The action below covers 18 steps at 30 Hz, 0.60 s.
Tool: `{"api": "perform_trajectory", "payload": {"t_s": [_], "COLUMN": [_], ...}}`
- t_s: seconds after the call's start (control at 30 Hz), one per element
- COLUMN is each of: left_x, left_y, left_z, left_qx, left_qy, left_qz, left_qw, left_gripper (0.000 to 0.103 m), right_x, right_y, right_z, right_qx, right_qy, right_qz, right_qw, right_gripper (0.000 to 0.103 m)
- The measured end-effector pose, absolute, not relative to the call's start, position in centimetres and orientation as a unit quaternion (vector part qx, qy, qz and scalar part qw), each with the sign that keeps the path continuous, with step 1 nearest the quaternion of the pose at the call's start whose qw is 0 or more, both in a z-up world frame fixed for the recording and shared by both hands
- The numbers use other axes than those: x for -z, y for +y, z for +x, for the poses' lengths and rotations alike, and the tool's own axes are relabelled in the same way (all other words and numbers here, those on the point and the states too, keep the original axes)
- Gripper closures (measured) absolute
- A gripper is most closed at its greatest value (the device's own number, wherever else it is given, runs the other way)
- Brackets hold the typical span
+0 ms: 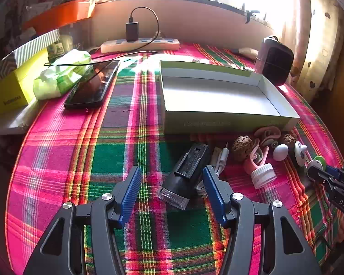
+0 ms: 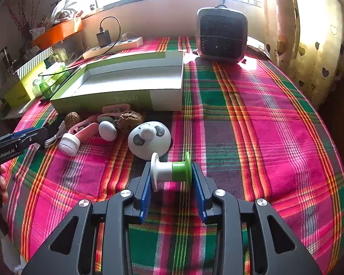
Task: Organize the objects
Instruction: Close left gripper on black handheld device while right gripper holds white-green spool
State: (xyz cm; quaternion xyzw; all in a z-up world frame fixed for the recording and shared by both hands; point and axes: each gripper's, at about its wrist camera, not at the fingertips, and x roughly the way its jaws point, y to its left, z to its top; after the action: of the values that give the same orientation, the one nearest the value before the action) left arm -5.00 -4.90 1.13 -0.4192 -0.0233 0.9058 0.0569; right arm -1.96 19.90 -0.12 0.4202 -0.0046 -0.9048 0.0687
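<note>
My left gripper [image 1: 172, 171] stands open just above the plaid cloth, its blue pads on either side of the rear end of a black torch [image 1: 185, 174] and not touching it. A white cable [image 1: 221, 160] lies beside the torch. My right gripper [image 2: 171, 168] is shut on a white-and-green spool [image 2: 169, 171], pads against its two flanges. An empty green-and-white box [image 1: 217, 123] [image 2: 103, 103] sits behind a row of small items: two walnuts [image 2: 129, 120], a white egg [image 2: 107, 130], a panda disc [image 2: 149, 139] and a pink brush [image 2: 75, 139].
A phone [image 1: 91, 87] and tissue pack [image 1: 62, 73] lie at the far left by a yellow box [image 1: 9, 94]. A power strip [image 1: 140, 43] with a charger lies at the back, and a small heater [image 2: 221, 34] stands at the back right. A curtain [image 2: 309, 45] hangs along the right edge.
</note>
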Motion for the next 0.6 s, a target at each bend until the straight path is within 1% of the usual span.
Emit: {"api": "perform_trajectory", "payload": {"t_s": [0.13, 0.2, 0.33, 0.43, 0.5, 0.6], "left_x": [-0.9, -0.8, -0.7, -0.7, -0.7, -0.7], "left_y": [-4.6, -4.5, -4.3, -4.1, -4.1, -4.1], "left_z": [-5.6, -6.1, -6.2, -6.1, -6.0, -5.6], "left_qx": [-0.902, -0.9, -0.898, -0.898, -0.898, -0.898], "left_qy": [-0.025, -0.024, -0.026, -0.025, -0.031, -0.04], "left_qz": [-0.426, -0.43, -0.434, -0.434, -0.433, -0.434], "left_qw": [0.069, 0.065, 0.064, 0.062, 0.062, 0.06], "left_gripper": [0.049, 0.053, 0.068, 0.071, 0.075, 0.077], "right_x": [0.1, 0.1, 0.1, 0.1, 0.1, 0.1], "right_y": [19.9, 19.8, 19.8, 19.6, 19.3, 19.0], "right_z": [-2.2, -2.3, -2.3, -2.4, -2.3, -2.2], "right_qx": [0.905, 0.904, 0.905, 0.904, 0.904, 0.904], "right_qy": [-0.005, -0.007, -0.01, -0.008, -0.005, -0.003], "right_qz": [0.419, 0.42, 0.419, 0.419, 0.418, 0.417], "right_qw": [0.076, 0.076, 0.079, 0.084, 0.089, 0.096], "right_gripper": [0.069, 0.069, 0.069, 0.069, 0.069, 0.069]}}
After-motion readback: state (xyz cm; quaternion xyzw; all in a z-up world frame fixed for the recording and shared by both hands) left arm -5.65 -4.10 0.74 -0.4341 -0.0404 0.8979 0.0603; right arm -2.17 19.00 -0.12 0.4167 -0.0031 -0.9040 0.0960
